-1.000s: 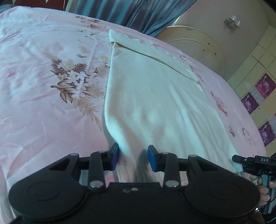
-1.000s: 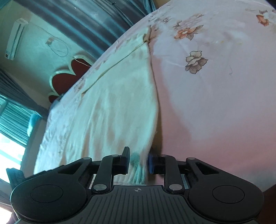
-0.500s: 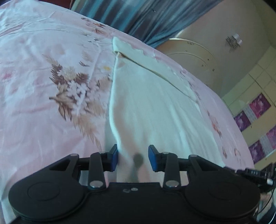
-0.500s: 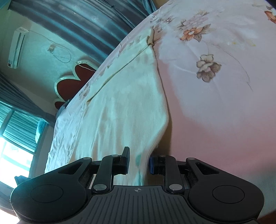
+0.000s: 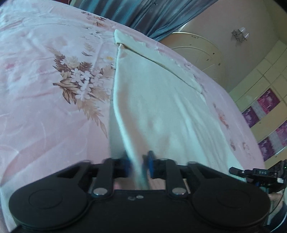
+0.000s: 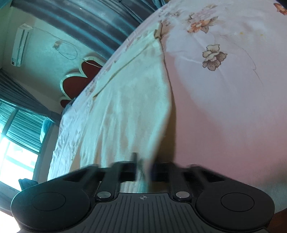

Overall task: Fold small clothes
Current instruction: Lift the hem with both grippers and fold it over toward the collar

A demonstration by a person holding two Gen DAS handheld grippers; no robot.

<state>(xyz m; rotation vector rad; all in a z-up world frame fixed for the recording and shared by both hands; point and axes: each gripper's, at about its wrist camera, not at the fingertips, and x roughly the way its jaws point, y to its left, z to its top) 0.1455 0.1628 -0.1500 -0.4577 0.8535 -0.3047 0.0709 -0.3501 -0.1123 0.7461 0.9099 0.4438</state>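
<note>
Under me is the bed, covered by a pink sheet printed with brown and white flower sprays, and it fills most of both views. Beyond its far edge hang dark blue-grey curtains, and in the right wrist view a white air conditioner sits high on the wall beside a red, flower-shaped headboard. On the sheet lies the cream garment, spread flat and long, reaching away from me toward the far side of the bed, with a band folded over at its far end. Its near edge is lifted off the sheet at both corners. My left gripper has its blue-padded fingers pinched closed on the near left corner of the garment, the cloth bunched into a narrow ridge between the pads. My right gripper is likewise clamped shut on the near right corner, where a thin fold of cream fabric runs down between its fingers. At the right edge of the left wrist view, part of my right gripper's black body shows just beside the garment's hem.
</note>
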